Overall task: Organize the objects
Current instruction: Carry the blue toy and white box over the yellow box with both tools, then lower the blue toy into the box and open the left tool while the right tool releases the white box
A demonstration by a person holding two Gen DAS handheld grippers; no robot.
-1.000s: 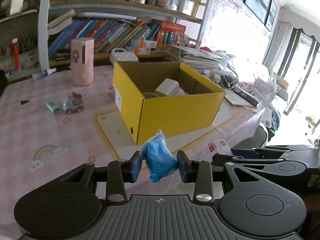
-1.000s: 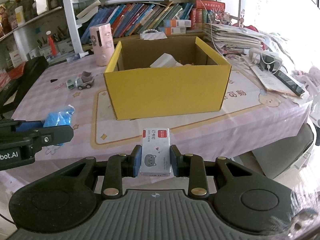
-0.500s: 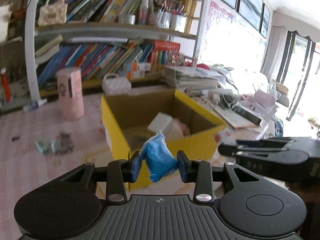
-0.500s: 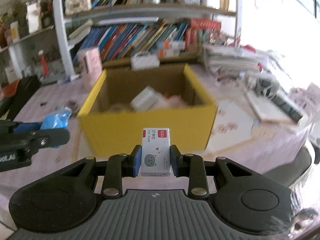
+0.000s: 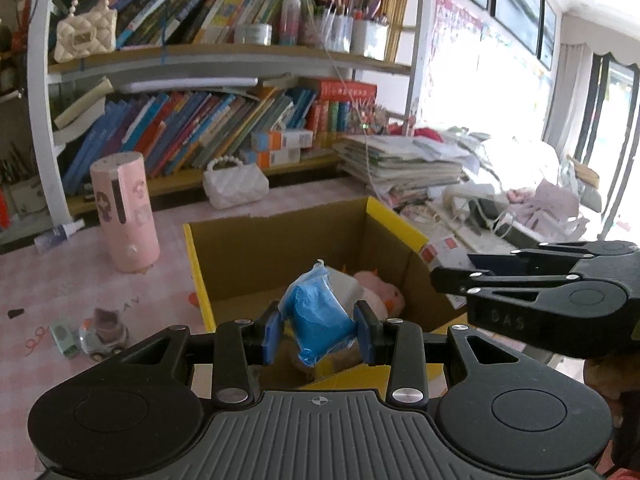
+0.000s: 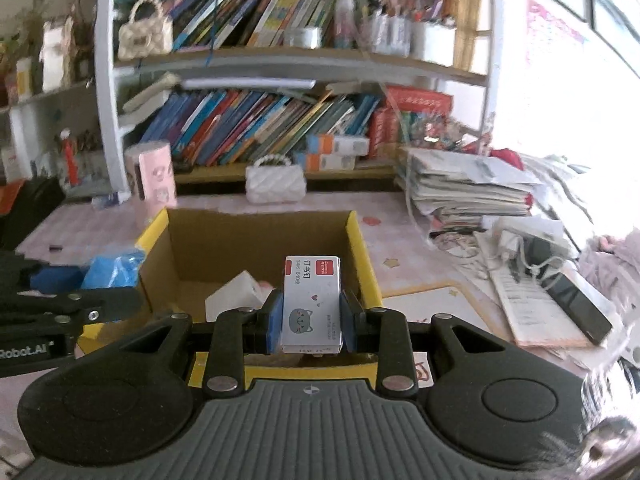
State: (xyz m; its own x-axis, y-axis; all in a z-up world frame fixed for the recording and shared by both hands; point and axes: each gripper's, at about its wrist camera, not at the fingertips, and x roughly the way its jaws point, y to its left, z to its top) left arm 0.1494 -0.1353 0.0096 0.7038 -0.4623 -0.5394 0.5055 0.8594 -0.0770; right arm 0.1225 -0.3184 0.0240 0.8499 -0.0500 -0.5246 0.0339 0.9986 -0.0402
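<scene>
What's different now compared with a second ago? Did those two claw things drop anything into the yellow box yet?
Not yet. Both grippers travelled forward from short of the table edge to over the yellow box, whose inside now shows beneath them. The left gripper still clamps the blue packet; the right gripper still clamps the small cat-print box. The pink canister and toy car stayed put.

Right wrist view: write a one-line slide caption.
Right gripper holds a small cat-printed box above the open yellow cardboard box.
</scene>
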